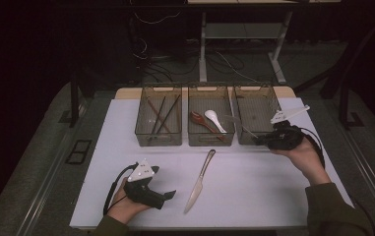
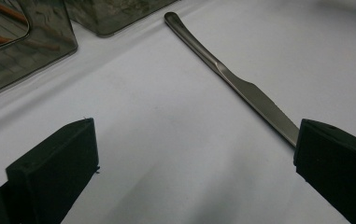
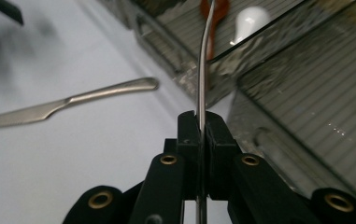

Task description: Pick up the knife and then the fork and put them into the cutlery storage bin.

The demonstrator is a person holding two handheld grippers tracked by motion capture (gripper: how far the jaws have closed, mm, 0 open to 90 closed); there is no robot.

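A steel table knife (image 1: 200, 181) lies on the white table, handle toward the bins. My left gripper (image 1: 163, 183) rests low at the front left, its jaws wide open with nothing between them. In the left gripper view the knife (image 2: 241, 84) runs down to the right jaw of that gripper (image 2: 194, 135). My right gripper (image 1: 260, 140) hovers at the front of the right bin (image 1: 254, 110), shut on a thin metal utensil (image 1: 239, 125). That utensil (image 3: 202, 70) stands edge-on between the pressed pads of the right gripper (image 3: 202, 116); its far end is blurred.
Three clear bins stand in a row at the back. The left bin (image 1: 159, 135) holds dark chopsticks (image 1: 160, 115). The middle bin (image 1: 210, 138) holds a red-brown spoon (image 1: 200, 120) and a white spoon (image 1: 214, 119). Desk legs and cables lie beyond the table.
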